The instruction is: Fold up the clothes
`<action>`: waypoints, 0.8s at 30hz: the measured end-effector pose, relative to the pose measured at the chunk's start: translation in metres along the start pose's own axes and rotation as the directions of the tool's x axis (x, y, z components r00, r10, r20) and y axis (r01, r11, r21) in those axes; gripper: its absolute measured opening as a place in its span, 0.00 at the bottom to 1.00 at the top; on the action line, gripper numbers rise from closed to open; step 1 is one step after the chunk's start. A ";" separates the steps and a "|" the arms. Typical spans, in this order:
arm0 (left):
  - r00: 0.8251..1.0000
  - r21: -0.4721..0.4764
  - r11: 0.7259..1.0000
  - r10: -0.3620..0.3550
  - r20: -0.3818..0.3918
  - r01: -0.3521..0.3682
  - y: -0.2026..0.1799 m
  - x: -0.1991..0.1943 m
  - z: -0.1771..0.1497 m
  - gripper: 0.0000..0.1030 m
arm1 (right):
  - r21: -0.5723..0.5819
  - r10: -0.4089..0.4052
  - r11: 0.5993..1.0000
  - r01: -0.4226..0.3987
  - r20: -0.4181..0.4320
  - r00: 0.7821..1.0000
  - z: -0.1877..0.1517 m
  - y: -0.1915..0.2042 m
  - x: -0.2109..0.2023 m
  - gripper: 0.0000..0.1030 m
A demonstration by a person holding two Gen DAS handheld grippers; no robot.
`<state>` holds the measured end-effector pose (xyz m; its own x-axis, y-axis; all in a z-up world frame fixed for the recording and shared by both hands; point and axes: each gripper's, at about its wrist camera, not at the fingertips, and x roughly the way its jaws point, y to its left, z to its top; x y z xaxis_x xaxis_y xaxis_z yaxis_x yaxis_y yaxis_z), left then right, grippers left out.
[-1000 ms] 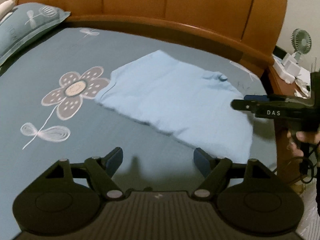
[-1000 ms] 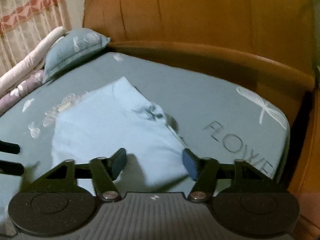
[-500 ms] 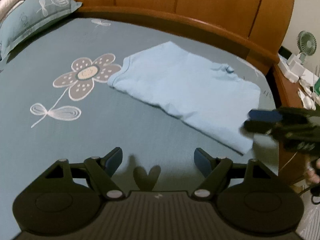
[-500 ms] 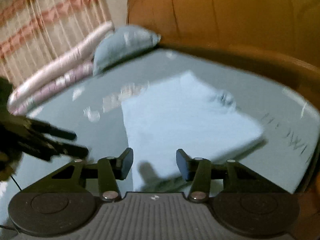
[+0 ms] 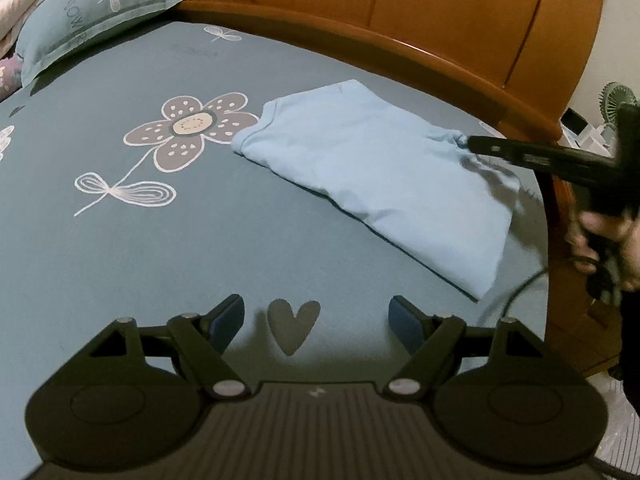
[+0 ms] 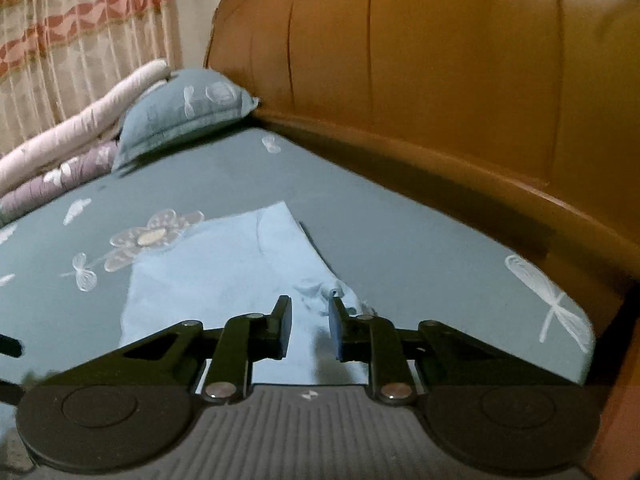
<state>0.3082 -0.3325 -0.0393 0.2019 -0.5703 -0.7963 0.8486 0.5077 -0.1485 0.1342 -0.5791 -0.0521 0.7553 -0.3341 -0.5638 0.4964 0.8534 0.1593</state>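
Note:
A light blue folded garment [image 5: 372, 172] lies flat on the teal bed sheet [image 5: 120, 240], to the right of a printed flower. It also shows in the right wrist view [image 6: 224, 272]. My left gripper [image 5: 316, 316] is open and empty, low over the sheet in front of the garment and apart from it. My right gripper [image 6: 308, 324] hovers over the garment's right end near a bunched spot [image 6: 320, 292]. Its jaws are narrowed with a small gap and nothing between them. The right gripper also shows in the left wrist view [image 5: 480, 146].
A wooden headboard [image 5: 400, 20] runs behind the bed. A teal pillow [image 5: 92, 12] and rolled blankets [image 6: 60, 152] lie at the far left. A small green fan [image 5: 616, 100] stands on a bedside stand at the right. A curtain [image 6: 80, 20] hangs behind.
My right gripper has swung back over the garment's right end and its jaws have narrowed. My left gripper has pulled back from the garment and stayed open.

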 end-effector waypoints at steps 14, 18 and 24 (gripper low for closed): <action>1.000 -0.011 1.000 0.014 -0.020 -0.014 0.005 0.003 -0.008 0.77 | 0.168 -0.041 0.985 0.044 -0.021 0.999 -0.001 -0.018 0.035 0.10; 1.000 -0.014 1.000 0.003 -0.006 -0.003 0.007 -0.003 -0.010 0.77 | 0.270 -0.056 0.961 0.057 -0.012 0.998 -0.009 -0.034 0.015 0.02; 1.000 -0.027 1.000 0.010 -0.002 -0.010 0.011 -0.005 -0.008 0.77 | 0.357 -0.051 0.933 0.043 0.014 0.999 -0.007 -0.045 -0.002 0.04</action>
<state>0.3123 -0.3190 -0.0421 0.2099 -0.5640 -0.7987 0.8329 0.5310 -0.1561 0.1074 -0.6142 -0.0637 0.7348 -0.3825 -0.5601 0.6483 0.6389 0.4141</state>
